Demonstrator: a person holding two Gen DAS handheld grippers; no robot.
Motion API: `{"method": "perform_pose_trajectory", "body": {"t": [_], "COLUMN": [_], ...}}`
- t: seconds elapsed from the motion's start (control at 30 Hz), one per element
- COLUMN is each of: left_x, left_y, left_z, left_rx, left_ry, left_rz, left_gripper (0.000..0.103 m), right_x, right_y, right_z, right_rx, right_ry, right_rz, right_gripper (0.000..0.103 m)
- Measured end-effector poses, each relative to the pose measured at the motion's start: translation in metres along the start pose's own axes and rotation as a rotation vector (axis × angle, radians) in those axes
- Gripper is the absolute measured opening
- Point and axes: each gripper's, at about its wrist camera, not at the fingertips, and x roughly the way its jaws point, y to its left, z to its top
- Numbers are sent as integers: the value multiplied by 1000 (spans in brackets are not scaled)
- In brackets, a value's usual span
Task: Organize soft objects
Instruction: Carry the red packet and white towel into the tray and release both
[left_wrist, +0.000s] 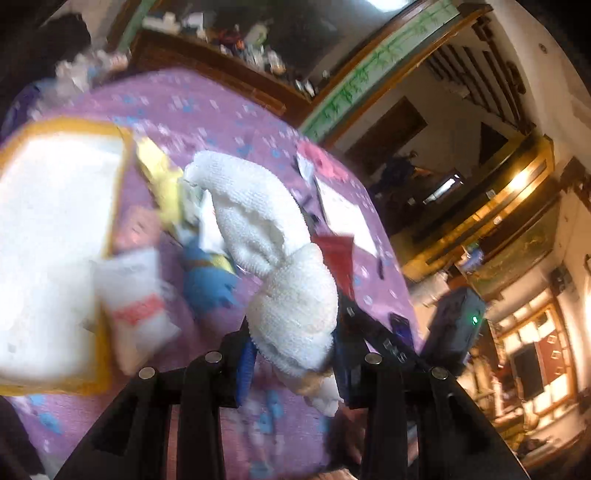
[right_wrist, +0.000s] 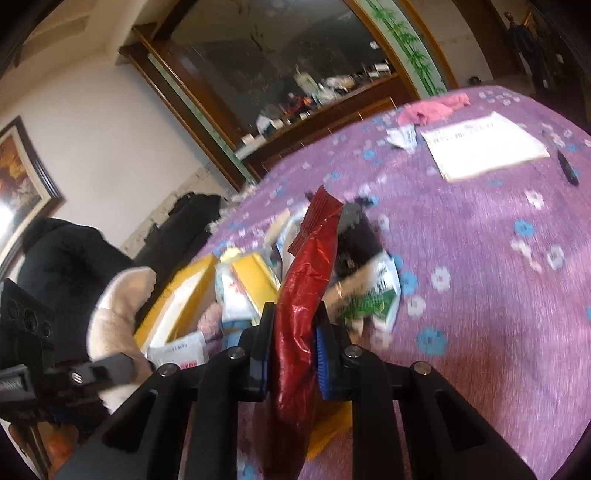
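My left gripper (left_wrist: 293, 341) is shut on a white plush toy (left_wrist: 258, 229) and holds it above the purple flowered tablecloth (left_wrist: 207, 110). The plush also shows at the left of the right wrist view (right_wrist: 118, 314). My right gripper (right_wrist: 293, 332) is shut on a red foil packet (right_wrist: 306, 280), held upright above the cloth (right_wrist: 480, 258). A yellow-rimmed box (left_wrist: 55, 236) with a white inside stands at the left; it also shows in the right wrist view (right_wrist: 177, 302). A blue and yellow soft toy (left_wrist: 207, 280) lies beside the box.
A white packet with red print (left_wrist: 136, 306) lies by the box. A pink cloth (right_wrist: 432, 107), a white paper sheet (right_wrist: 484, 146), a black pen (right_wrist: 567, 168) and a green-and-white packet (right_wrist: 373, 299) lie on the cloth. A wooden sideboard (right_wrist: 332, 107) stands behind the table.
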Motion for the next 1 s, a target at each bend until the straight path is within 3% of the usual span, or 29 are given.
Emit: {"method": "perform_pose_trajectory", "body": {"t": [0.13, 0.23, 0.37, 0.53, 0.6, 0.8, 0.93, 1.0], "left_x": [-26, -66, -104, -107, -102, -64, -35, -24], "left_y": [15, 29, 61, 109, 126, 161, 178, 184], "left_z": [9, 24, 43, 58, 56, 52, 51, 50], "left_rx": [-30, -15, -34, -35, -36, -5, 16, 16], "left_ry": [-45, -150, -183, -91, -64, 42, 95, 114], "left_rz": [-8, 86, 181, 334, 357, 479, 576, 586], "left_gripper": [37, 37, 37, 37, 37, 38, 38, 40], "right_x": [-15, -27, -30, 32, 63, 137, 164, 173], "right_y": [17, 40, 84, 144, 166, 211, 211, 205], "right_z": [-1, 10, 23, 23, 17, -6, -20, -25], "right_rx": [-33, -59, -111, -137, -166, -311, -375, -380], "right_ry": [-31, -49, -60, 63, 119, 238, 254, 267], "right_rz": [-49, -44, 75, 293, 321, 264, 190, 161], "right_gripper": [18, 18, 18, 18, 18, 18, 18, 18]}}
